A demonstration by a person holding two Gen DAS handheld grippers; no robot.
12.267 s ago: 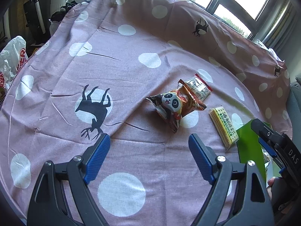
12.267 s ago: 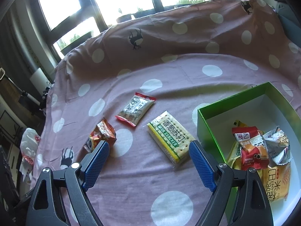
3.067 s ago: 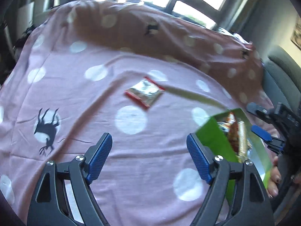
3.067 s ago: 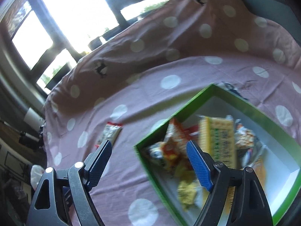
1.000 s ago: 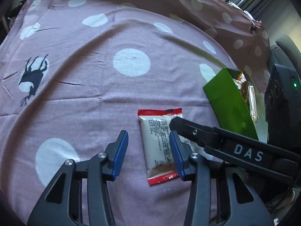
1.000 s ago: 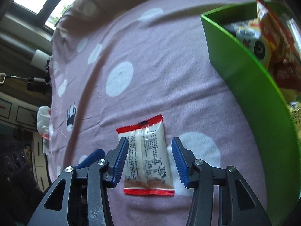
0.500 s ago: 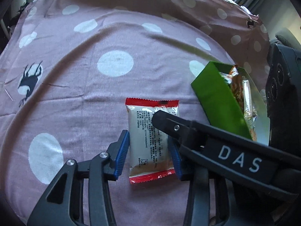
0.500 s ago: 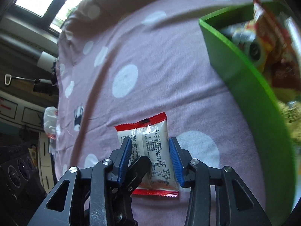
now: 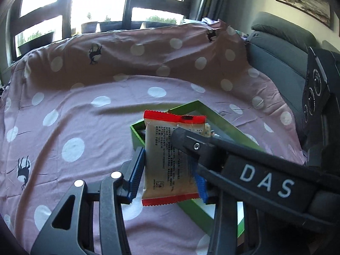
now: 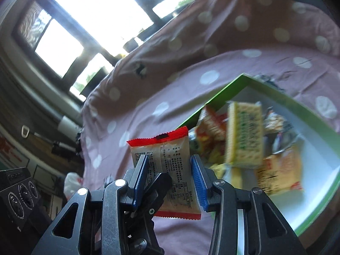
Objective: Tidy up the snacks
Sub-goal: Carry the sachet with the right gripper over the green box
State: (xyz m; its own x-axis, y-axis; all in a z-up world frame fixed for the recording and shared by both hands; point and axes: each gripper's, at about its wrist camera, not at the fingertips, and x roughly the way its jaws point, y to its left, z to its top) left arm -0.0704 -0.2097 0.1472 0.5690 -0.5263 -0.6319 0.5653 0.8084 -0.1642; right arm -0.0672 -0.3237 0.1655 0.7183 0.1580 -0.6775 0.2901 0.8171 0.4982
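A beige snack packet with red sealed ends (image 9: 167,155) (image 10: 167,165) is held up in the air, above the cloth and in front of the green box (image 9: 201,108) (image 10: 314,193). My left gripper (image 9: 167,174) is shut on its two side edges. My right gripper (image 10: 170,180) is shut on the same packet, its black finger crossing the packet in the left wrist view. The box holds several snacks, among them a yellow-green cracker pack (image 10: 244,133); they look blurred.
A pink cloth with white dots and deer prints (image 9: 85,127) covers the table and rises in a fold at the back. A grey sofa (image 9: 282,55) stands to the right. Windows (image 9: 102,0) are behind.
The packet lay flat on the cloth with both grippers around it; now both have closed on it and lifted it up, level with the green box.
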